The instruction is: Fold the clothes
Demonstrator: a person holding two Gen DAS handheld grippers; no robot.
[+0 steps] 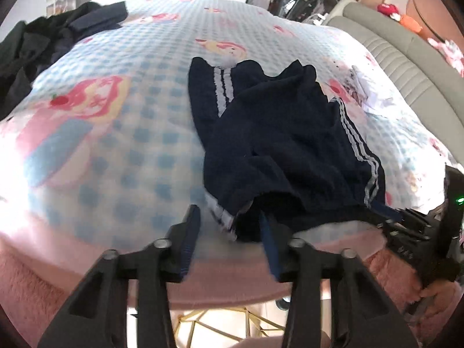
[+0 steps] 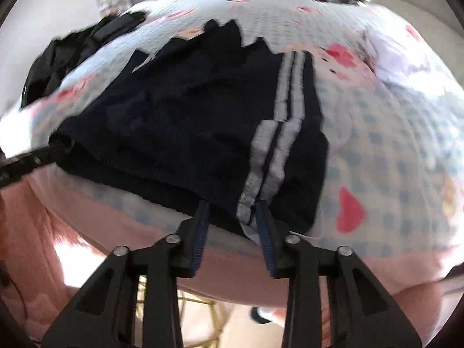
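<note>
Left wrist view. One navy garment point(image 1: 278, 133) with white double stripes was seen crumpled on the bed, on a blue-checked cartoon sheet point(image 1: 139, 133). Three stripe runs were counted: one at the far left, one down the right side, one short piece at the near hem. One heap of dark clothes point(image 1: 43, 37) was noted at the far left corner of the bed, partly cut off by the lens edge. A small pale crumpled item point(image 1: 368, 87) lay to the right of the garment; what it was could not be told. The left gripper point(image 1: 229, 235) was held wide open, nothing clamped; its right finger was touching or under the near hem, its left finger over bare sheet. The right gripper point(image 1: 411, 226) was seen at the right edge, its tips hidden against the garment's corner.

Right wrist view. The picture was smeared by motion. The same garment point(image 2: 188, 133) was spread nearer the bed's front edge, over a pink blanket point(image 2: 121, 220). The dark heap point(image 2: 72, 55) was seen far left. The right gripper point(image 2: 232, 226) was open moderately, the striped hem lying between its fingers but not pinched. A dark bar at the left edge, probably the left gripper point(image 2: 26, 162), was cut off.
</note>
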